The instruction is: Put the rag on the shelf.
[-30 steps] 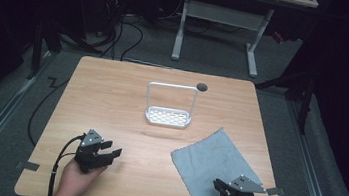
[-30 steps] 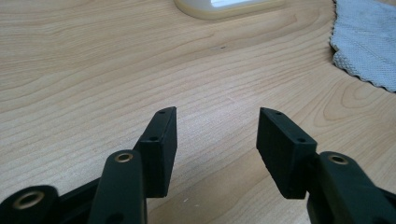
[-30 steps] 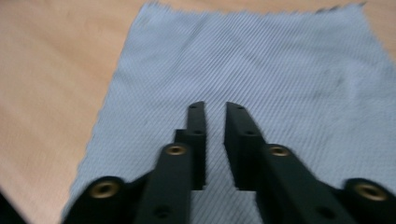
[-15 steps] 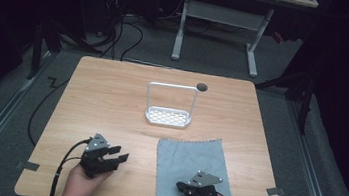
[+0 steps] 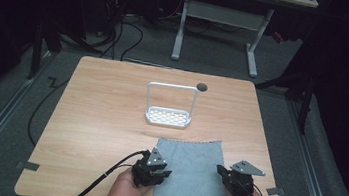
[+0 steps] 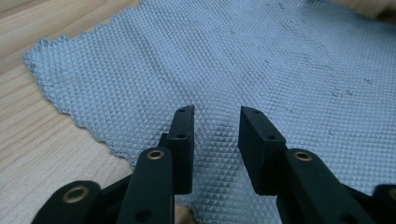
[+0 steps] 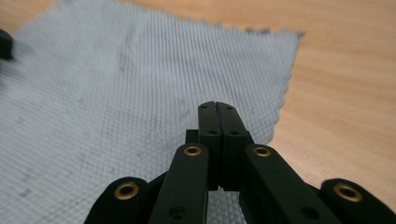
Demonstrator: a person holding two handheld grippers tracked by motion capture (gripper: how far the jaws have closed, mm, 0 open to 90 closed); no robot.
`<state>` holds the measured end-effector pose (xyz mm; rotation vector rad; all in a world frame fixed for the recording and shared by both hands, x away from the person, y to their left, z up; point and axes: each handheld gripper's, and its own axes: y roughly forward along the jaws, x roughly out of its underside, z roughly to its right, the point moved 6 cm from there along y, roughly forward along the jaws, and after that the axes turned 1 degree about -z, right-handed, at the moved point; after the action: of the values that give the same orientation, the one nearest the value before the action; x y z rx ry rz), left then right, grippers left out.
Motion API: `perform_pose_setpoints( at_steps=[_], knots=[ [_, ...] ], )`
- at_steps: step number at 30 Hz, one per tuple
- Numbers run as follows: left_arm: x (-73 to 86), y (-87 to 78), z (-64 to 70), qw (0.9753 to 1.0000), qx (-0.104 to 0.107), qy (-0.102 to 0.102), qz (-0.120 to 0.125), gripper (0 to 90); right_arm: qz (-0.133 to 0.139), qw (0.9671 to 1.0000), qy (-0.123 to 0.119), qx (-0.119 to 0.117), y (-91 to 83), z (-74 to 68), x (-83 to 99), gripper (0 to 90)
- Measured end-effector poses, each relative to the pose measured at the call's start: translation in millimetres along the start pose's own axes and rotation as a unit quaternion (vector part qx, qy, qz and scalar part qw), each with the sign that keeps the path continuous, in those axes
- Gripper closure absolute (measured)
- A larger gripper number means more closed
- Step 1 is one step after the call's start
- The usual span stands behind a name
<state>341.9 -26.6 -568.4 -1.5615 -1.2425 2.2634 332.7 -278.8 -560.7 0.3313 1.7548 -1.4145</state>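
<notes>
Grey cloth [image 5: 188,173] between left gripper [image 5: 157,172] and right gripper [image 5: 226,177] at near table edge.

cloth [image 5: 191,173] at table's [image 5: 102,134] near edge, rack [image 5: 169,115] behind — perhaps mid-table

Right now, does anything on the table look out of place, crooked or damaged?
Nothing stands out. The grey cloth lies flat near the table's front edge, only slightly skewed to it, with no tears visible. The white rack stands upright behind it. The left claw is open over the cloth.
</notes>
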Motion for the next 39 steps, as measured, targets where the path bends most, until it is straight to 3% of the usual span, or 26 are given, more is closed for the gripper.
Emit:
perform_pose_setpoints(
  at_steps=[1,2,4,5,6,7,11,12,14,15,17,18,19,21,23,26,29,34,39],
  knots=[
    [0.0,0.0,0.0,1.0000,0.000,0.000,0.000,67.2,0.000,1.0000,0.000,0.000,0.0,0.0,0.0,90.0],
    [4.8,-7.5,-3.5,0.9999,0.002,-0.003,-0.012,66.9,-0.019,0.9997,-0.012,-0.006,5.5,-7.2,4.4,89.8],
    [8.3,-12.7,-6.1,0.9998,-0.001,-0.004,-0.019,64.3,-0.017,0.9996,-0.019,-0.011,6.7,-13.5,4.6,89.9],
    [14.4,-20.7,-9.9,0.9996,-0.009,-0.004,-0.025,64.3,-0.017,0.9994,-0.022,-0.023,7.6,-21.3,4.3,89.9],
    [25.2,-33.7,-16.4,0.9995,-0.015,-0.005,-0.029,64.1,-0.015,0.9979,-0.036,-0.052,9.2,-40.5,3.7,89.9],
    [25.2,-33.7,-16.4,0.9995,-0.015,-0.005,-0.029,64.2,-0.015,0.9979,-0.036,-0.052,9.2,-40.5,3.7,89.9],
    [53.3,-65.0,-31.2,0.9990,-0.029,-0.025,-0.021,64.2,-0.017,0.9904,-0.074,-0.115,11.8,-87.9,3.6,87.6],
    [61.0,-73.5,-34.9,0.9986,-0.021,-0.046,-0.015,63.5,-0.010,0.9874,-0.083,-0.134,11.5,-101.4,1.3,83.0],
    [67.5,-83.4,-41.5,0.9965,-0.007,-0.083,-0.003,61.0,-0.002,0.9869,-0.081,-0.139,9.7,-103.5,-0.8,81.5],
    [67.8,-86.5,-44.9,0.9961,-0.009,-0.088,0.005,57.8,0.014,0.9871,-0.080,-0.138,6.6,-102.9,-5.1,78.0],
    [62.5,-92.4,-57.6,0.9944,-0.029,-0.095,0.035,54.6,0.029,0.9886,-0.076,-0.126,3.7,-97.0,-8.7,71.5],
    [56.7,-92.1,-71.5,0.9926,-0.049,-0.100,0.049,52.0,0.031,0.9914,-0.063,-0.111,3.8,-87.4,-8.3,66.7],
    [56.7,-92.1,-71.5,0.9926,-0.049,-0.100,0.049,51.4,0.031,0.9914,-0.063,-0.111,3.8,-87.4,-8.3,66.7],
    [48.6,-86.4,-88.0,0.9902,-0.064,-0.114,0.050,50.0,0.032,0.9944,-0.045,-0.090,5.1,-73.8,-5.7,62.1],
    [39.8,-79.8,-101.1,0.9886,-0.077,-0.120,0.049,49.5,0.033,0.9948,-0.039,-0.088,4.9,-70.7,-5.3,60.5],
    [33.1,-69.0,-106.6,0.9883,-0.092,-0.118,0.029,48.6,0.035,0.9956,-0.019,-0.085,3.2,-63.3,-5.4,56.8],
    [33.8,-58.8,-111.6,0.9853,-0.115,-0.126,0.006,54.8,0.041,0.9963,-0.014,-0.074,2.0,-58.5,-6.1,56.9],
    [34.8,-57.6,-114.3,0.9847,-0.120,-0.126,0.013,58.5,0.043,0.9968,-0.008,-0.066,3.8,-55.7,-7.7,55.8],
    [34.4,-52.9,-111.8,0.9870,-0.111,-0.112,0.029,74.0,0.040,0.9971,-0.007,-0.064,12.0,-59.3,-15.7,52.3]
  ],
)
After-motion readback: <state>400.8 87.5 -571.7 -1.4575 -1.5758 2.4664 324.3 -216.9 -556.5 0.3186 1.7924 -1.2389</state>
